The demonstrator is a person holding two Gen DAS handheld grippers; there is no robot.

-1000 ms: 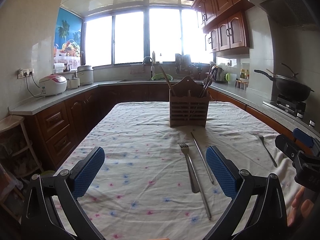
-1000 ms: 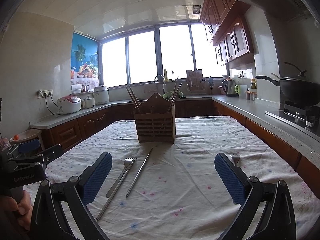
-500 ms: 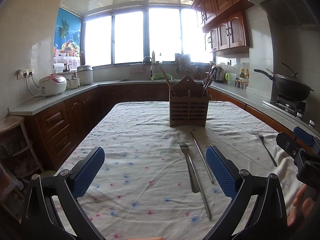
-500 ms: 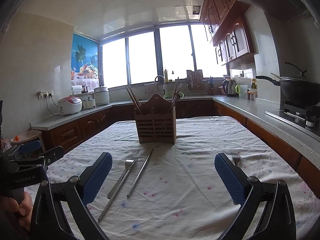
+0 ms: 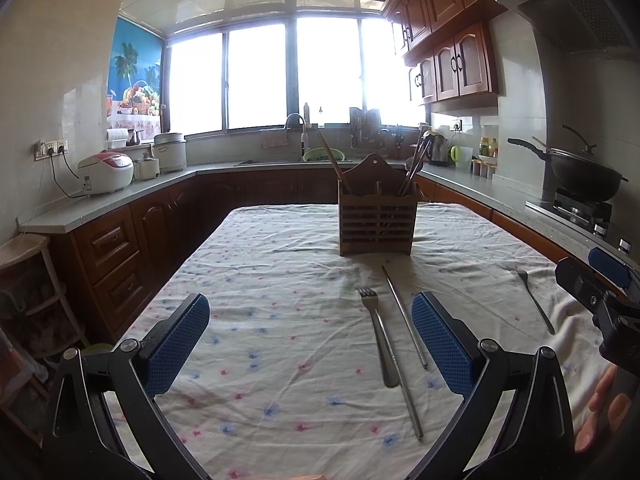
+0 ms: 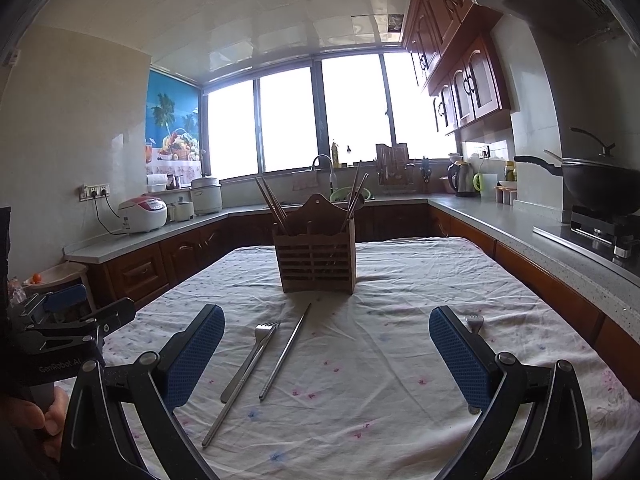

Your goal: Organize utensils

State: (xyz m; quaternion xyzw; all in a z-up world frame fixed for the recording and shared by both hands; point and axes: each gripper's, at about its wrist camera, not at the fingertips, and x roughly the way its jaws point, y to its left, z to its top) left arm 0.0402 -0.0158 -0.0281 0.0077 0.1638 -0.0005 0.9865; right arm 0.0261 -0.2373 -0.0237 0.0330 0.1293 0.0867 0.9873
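A slatted wooden utensil holder (image 5: pixel 376 216) (image 6: pixel 316 262) stands mid-table with chopsticks and utensils sticking out. In front of it lie a metal fork (image 5: pixel 377 334) (image 6: pixel 252 358) and two metal chopsticks (image 5: pixel 404 322) (image 6: pixel 286 350). A second fork (image 5: pixel 534 300) lies to the right; in the right wrist view only its tines (image 6: pixel 475 322) show behind the right finger. My left gripper (image 5: pixel 310 344) is open and empty above the cloth, left of the fork. My right gripper (image 6: pixel 326 360) is open and empty above the cloth near the chopsticks.
The table wears a white floral cloth (image 5: pixel 280 320). Counters run round the room with a rice cooker (image 5: pixel 106 172), a sink (image 5: pixel 296 148), a kettle (image 6: pixel 460 178) and a wok (image 5: pixel 580 176) on the stove. A shelf rack (image 5: pixel 28 300) stands left of the table.
The right wrist view has crept slightly forward, so the holder and utensils sit a little nearer. The left gripper has barely moved. Both grippers stay open.
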